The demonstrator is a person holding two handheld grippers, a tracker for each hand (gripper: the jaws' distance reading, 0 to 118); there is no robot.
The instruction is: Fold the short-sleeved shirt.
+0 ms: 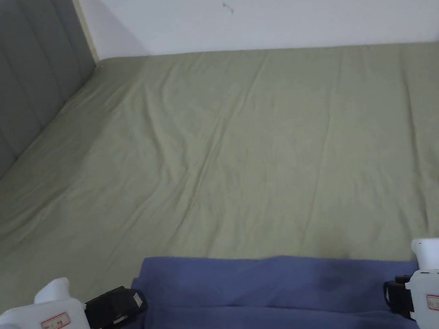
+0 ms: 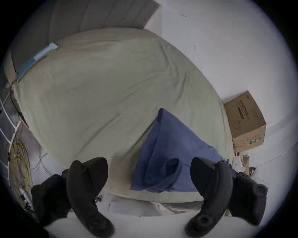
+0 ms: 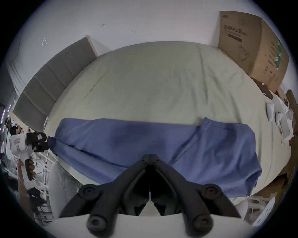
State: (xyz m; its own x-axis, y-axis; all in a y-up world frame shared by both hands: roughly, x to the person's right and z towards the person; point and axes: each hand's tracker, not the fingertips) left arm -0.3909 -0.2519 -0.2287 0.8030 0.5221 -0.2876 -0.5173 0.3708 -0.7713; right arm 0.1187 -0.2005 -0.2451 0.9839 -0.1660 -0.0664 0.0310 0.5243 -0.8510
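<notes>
Head view sets the blue cotton short-sleeved shirt (image 1: 262,294) along the lower edge of the frame, already laid into a long narrow band on the olive-green bed sheet (image 1: 241,144), near the bed's front edge. The left tongs (image 1: 123,303) sit at the band's left end in the lower left of the frame; in the left gripper view their jaws stand spread wide, released, with the shirt's end lying between and beyond them, not pinched. The right tongs (image 3: 150,157) appear at lower centre of the right gripper view, jaws drawn together at the tips over the shirt's near edge; whether cloth is actually caught between them I cannot tell.

The step in hand looks like taking one end to fold the band across its length. To do it well, the left tongs should bite through all layers at the end, not just the top one, then lift low and carry straight along the band so the edges stay aligned and the sleeve fold underneath does not slip out.
</notes>
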